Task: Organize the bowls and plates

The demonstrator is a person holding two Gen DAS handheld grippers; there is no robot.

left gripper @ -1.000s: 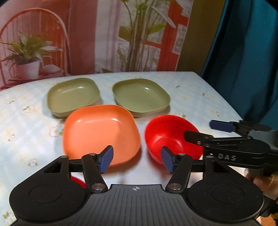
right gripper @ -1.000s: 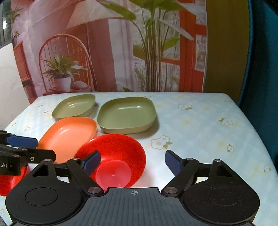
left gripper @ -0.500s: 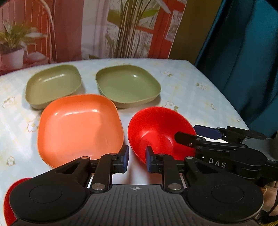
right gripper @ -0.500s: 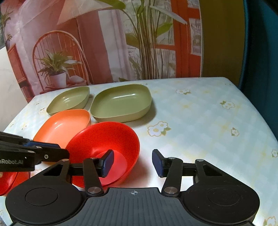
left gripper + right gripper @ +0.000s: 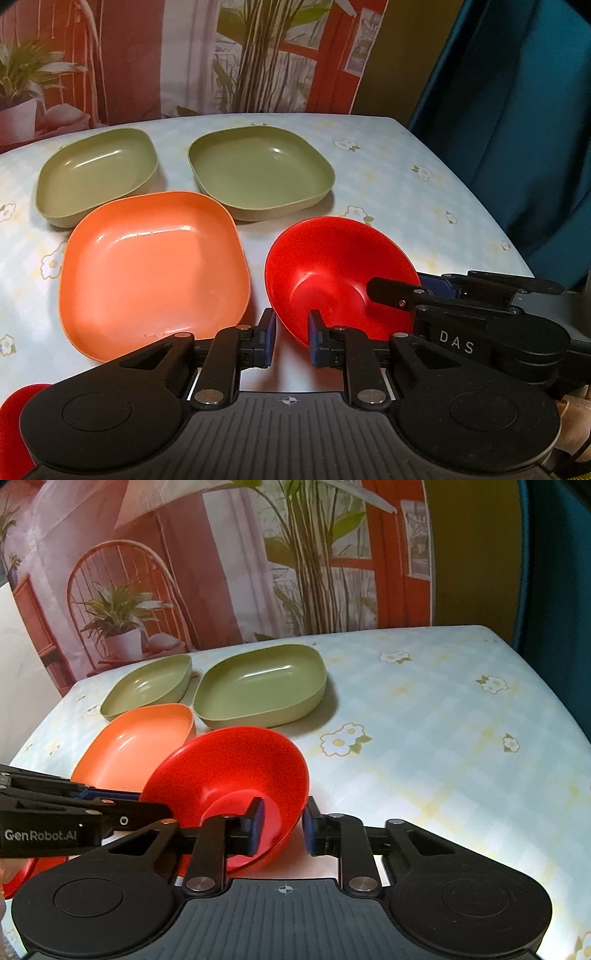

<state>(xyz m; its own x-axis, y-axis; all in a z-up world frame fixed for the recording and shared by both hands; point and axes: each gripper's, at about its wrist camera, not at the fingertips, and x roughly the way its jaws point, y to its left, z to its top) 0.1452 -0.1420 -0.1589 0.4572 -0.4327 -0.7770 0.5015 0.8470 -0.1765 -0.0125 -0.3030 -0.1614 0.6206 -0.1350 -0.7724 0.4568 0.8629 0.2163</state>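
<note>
A red bowl (image 5: 332,254) (image 5: 240,760) sits tilted at the near middle of the table. My left gripper (image 5: 291,336) straddles its near-left rim, one pad inside and one outside, shut on the wall; in the right wrist view my left gripper (image 5: 151,805) reaches that rim from the left. My right gripper (image 5: 282,825) has the near-right wall between its pads; its jaws are closing and press on it. In the left wrist view my right gripper (image 5: 400,286) clamps the bowl's right rim. An orange plate (image 5: 155,266) (image 5: 136,738) lies just left of the bowl.
Two green plates (image 5: 96,173) (image 5: 258,173) lie side by side behind, near the far table edge. Another red dish (image 5: 18,417) peeks out at the near left under my left gripper. The flowered tablecloth (image 5: 406,184) stretches right to a teal curtain (image 5: 517,129).
Both grippers have closed from wide open onto the red bowl's rim. The left gripper came down and in toward the bowl. The bowl, flat before, now sits tilted.
</note>
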